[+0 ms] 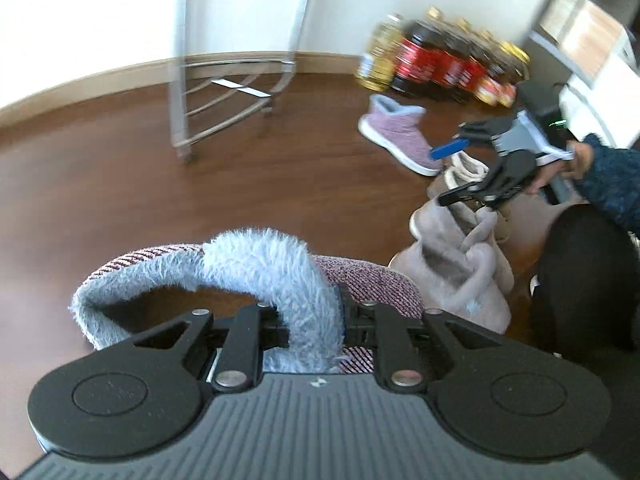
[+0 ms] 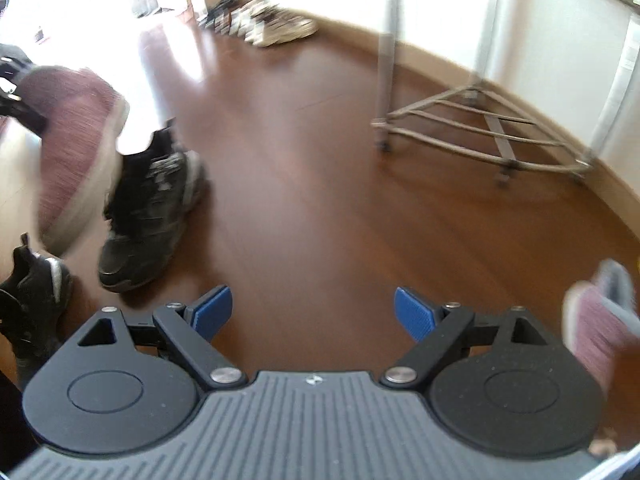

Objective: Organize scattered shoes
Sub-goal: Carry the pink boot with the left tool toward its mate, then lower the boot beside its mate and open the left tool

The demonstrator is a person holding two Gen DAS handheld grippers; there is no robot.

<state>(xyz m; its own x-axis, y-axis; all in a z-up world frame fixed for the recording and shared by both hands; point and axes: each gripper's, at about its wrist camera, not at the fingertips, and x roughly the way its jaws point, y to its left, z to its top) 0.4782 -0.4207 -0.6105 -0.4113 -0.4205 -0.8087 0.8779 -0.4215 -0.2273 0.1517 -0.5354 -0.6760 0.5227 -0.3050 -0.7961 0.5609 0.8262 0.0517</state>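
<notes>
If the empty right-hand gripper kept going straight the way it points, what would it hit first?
Probably only the bare brown wooden floor. Nothing lies between the open right gripper fingers; the black sneaker sits off to the side.

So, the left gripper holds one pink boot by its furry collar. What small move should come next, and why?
Probably carry the held pink boot toward its mate, which lies on the floor near the bottles, and set it beside it. The left gripper is shut on the collar, while the right gripper is open and empty, free for the beige boots.

Pink knit boot (image 1: 360,280) with pale blue fuzzy cuff (image 1: 260,264); beige plush boots (image 1: 460,272) at three o'clock; black sneaker (image 2: 152,208); brown floor (image 1: 240,184).
</notes>
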